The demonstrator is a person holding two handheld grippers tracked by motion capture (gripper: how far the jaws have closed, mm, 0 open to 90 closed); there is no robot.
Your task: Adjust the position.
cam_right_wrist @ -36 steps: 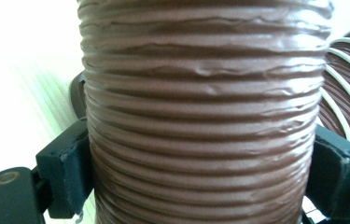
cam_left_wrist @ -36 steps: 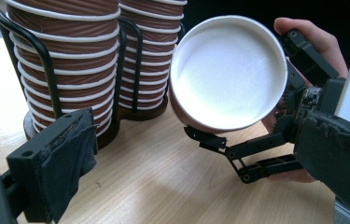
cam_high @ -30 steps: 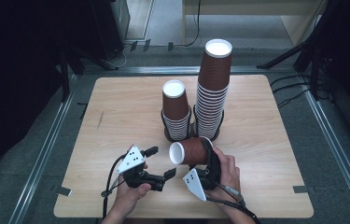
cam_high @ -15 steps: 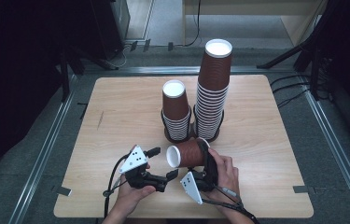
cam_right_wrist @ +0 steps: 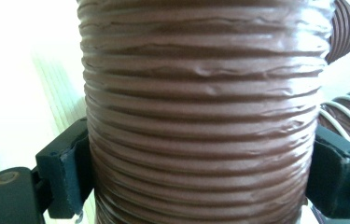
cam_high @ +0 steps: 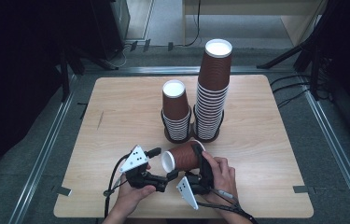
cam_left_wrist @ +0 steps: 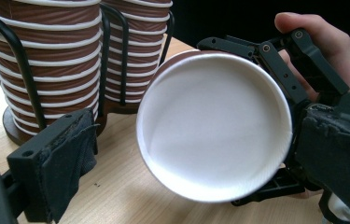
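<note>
While the right gripper (cam_high: 195,164) has its jaws clamped on the ribbed wall of the brown paper cup (cam_high: 183,157), the cup lies on its side above the worktop (cam_high: 116,98), mouth toward the left gripper (cam_high: 170,175). Left jaws stand apart, straddling the rim, just been closing, not pressing. Two racked cup stacks (cam_high: 196,100) sit just behind.

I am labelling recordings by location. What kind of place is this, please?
Probably a lab or workshop set up for recording: a light wooden table on grey floor with metal rails, loose black cables, and stacked brown ribbed paper cups.
</note>
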